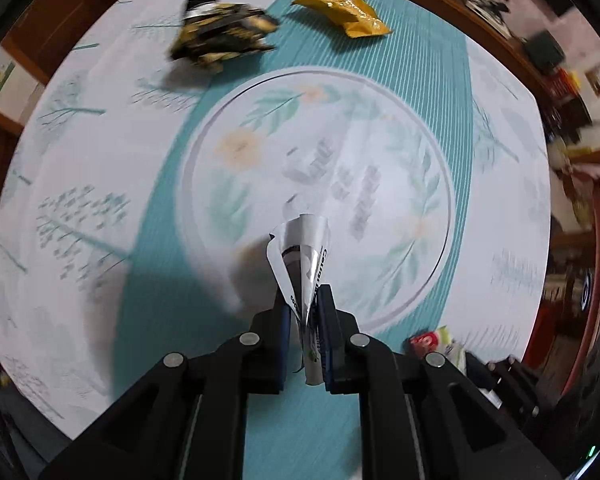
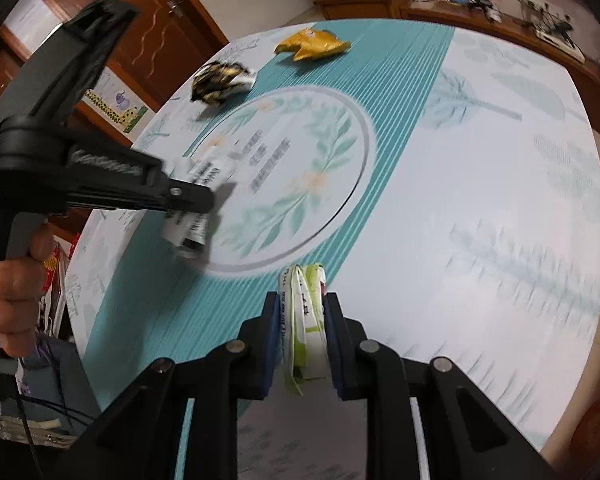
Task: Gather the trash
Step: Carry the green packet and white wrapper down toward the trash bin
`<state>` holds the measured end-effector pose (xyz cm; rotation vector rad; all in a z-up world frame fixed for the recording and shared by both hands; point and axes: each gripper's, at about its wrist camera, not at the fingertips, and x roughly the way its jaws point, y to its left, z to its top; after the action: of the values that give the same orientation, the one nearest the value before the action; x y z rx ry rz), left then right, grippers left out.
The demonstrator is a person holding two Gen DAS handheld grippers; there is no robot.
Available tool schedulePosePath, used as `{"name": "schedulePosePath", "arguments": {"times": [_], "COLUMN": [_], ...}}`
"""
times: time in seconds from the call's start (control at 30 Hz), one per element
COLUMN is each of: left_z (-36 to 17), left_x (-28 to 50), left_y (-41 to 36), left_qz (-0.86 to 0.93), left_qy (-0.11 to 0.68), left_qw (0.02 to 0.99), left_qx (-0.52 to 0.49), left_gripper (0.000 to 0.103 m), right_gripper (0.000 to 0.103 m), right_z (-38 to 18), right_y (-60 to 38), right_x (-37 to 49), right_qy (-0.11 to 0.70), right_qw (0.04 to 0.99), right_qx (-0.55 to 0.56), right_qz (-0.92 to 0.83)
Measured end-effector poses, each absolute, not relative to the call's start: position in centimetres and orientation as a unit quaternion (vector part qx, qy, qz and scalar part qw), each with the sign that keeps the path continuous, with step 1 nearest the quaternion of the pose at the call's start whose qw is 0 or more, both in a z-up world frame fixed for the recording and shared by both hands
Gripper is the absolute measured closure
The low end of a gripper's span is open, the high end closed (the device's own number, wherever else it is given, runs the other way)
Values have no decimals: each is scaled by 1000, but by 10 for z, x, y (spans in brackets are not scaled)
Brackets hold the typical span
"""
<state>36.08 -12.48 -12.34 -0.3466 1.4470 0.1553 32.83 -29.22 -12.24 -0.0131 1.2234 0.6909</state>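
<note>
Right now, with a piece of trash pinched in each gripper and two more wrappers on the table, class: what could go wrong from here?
1. The left gripper pinches the silver wrapper by a thin folded edge; it may slip out in transit.
2. The right gripper holds the green-and-white wrapper, so both are full; the black-and-gold wrapper and yellow packet need another trip and could be forgotten.

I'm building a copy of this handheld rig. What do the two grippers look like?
Both are matte black plastic with angular linkage arms joined by round silver pins. Each finger carries a dark blue pad on its inner face. The left gripper, seen from the side, has a black handle with raised, unreadable lettering. The right gripper looks the same.
</note>
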Motion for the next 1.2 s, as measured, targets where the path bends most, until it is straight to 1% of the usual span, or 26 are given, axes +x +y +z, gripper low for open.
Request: {"name": "schedulePosePath", "arguments": {"times": [0.2, 0.37, 0.53, 0.63, 0.93, 1.1, 1.2], "left_z": [-94, -65, -52, -53, -81, -122, -155], "left_x": [297, 239, 165, 130, 50, 16, 4], "left_y": [-83, -44, -9, 2, -1, -11, -19], "left_qz": [26, -27, -73, -94, -146, -162, -163], "left_qy": [639, 615, 593, 584, 600, 628, 641], "left_qw": [763, 786, 802, 806, 786, 761, 750], "left_qx": [-95, -52, -12, 11, 21, 8, 3], "left_gripper": [93, 93, 92, 92, 92, 92, 92], "right_gripper": [82, 82, 82, 82, 82, 82, 82], "right_z": [-113, -94, -77, -76, -97, -128, -160], "right_y": [-272, -248, -210, -188, -148, -149, -157], "right_x": [270, 208, 129, 90, 9, -19, -30], "right_qy": [570, 554, 524, 518, 557, 584, 601], "right_qw": [772, 796, 820, 823, 801, 783, 770], "right_qx": [26, 69, 119, 141, 138, 150, 168], "right_qz": [280, 236, 199, 185, 171, 151, 132]}}
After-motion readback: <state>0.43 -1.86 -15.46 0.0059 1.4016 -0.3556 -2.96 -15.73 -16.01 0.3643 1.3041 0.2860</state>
